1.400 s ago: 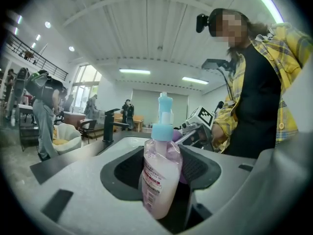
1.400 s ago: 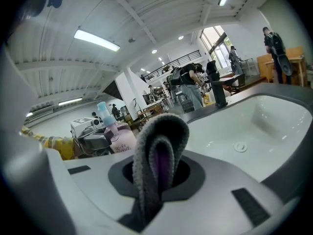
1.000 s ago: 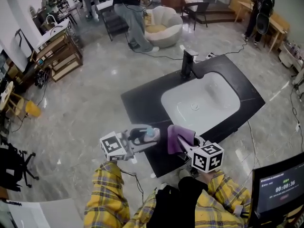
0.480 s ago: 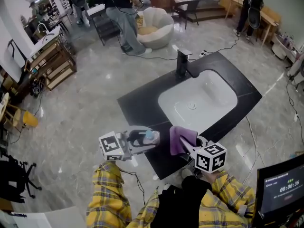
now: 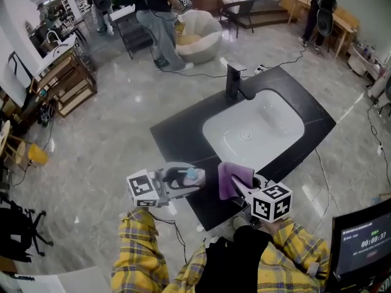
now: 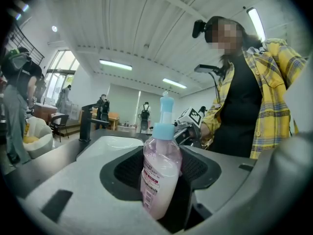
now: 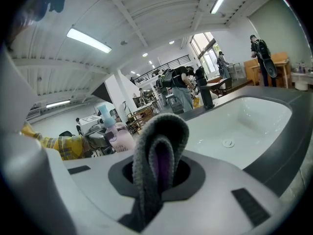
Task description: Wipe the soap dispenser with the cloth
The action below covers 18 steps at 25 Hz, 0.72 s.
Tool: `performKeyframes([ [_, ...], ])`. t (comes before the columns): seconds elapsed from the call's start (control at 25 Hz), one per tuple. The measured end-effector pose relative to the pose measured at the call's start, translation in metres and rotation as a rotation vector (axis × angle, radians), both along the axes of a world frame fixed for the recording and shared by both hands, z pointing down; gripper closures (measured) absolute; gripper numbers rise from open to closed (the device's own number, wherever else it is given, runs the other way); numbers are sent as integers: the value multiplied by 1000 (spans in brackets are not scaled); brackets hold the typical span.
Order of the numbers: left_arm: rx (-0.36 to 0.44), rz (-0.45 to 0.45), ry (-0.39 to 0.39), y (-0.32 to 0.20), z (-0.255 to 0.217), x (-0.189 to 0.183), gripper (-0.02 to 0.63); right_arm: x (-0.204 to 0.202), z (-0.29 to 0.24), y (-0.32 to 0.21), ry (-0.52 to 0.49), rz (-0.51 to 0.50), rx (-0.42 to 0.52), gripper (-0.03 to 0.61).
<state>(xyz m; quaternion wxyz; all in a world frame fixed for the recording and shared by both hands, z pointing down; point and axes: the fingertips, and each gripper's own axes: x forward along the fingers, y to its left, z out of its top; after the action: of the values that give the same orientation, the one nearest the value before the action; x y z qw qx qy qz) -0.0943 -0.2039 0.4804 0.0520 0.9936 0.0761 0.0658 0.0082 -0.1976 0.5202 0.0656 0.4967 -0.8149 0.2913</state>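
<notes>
Holding steady, I have changed almost nothing in the last second: both tools hang where they were over the near end of the dark counter [image 5: 183, 130]. My left hand-held gripper [image 5: 178, 182] is clamped on the soap dispenser [image 6: 160, 173], a pink bottle with a pale blue pump, upright between the pads and lifted above the counter's near left edge. My right hand-held gripper [image 5: 239, 189] pinches the cloth [image 7: 159, 165], purple with a grey side, folded into a loop that sticks up from the jaws. Cloth and bottle sit near each other with a clear gap between them, just as before. I judge no wiping stroke is landing now; the cloth must close that gap to touch the bottle.
</notes>
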Motion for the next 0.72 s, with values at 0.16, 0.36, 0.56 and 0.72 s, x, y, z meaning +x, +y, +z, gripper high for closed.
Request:
performKeyframes([
  [0.16, -18, -29, 9, 0, -1, -1, 402, -10, 0, 1, 22, -37, -2, 535],
  [0.36, -22, -64, -1, 0, 0, 2, 402, -25, -2, 0, 88, -127, -4, 535],
  [0.56, -17, -89, -24, 1, 3, 2, 400, -44, -4, -2, 150, -202, -9, 535],
  [0.72, -19, -121, -51, 1, 6, 3, 380, -48, -4, 0, 166, -222, -21, 535],
])
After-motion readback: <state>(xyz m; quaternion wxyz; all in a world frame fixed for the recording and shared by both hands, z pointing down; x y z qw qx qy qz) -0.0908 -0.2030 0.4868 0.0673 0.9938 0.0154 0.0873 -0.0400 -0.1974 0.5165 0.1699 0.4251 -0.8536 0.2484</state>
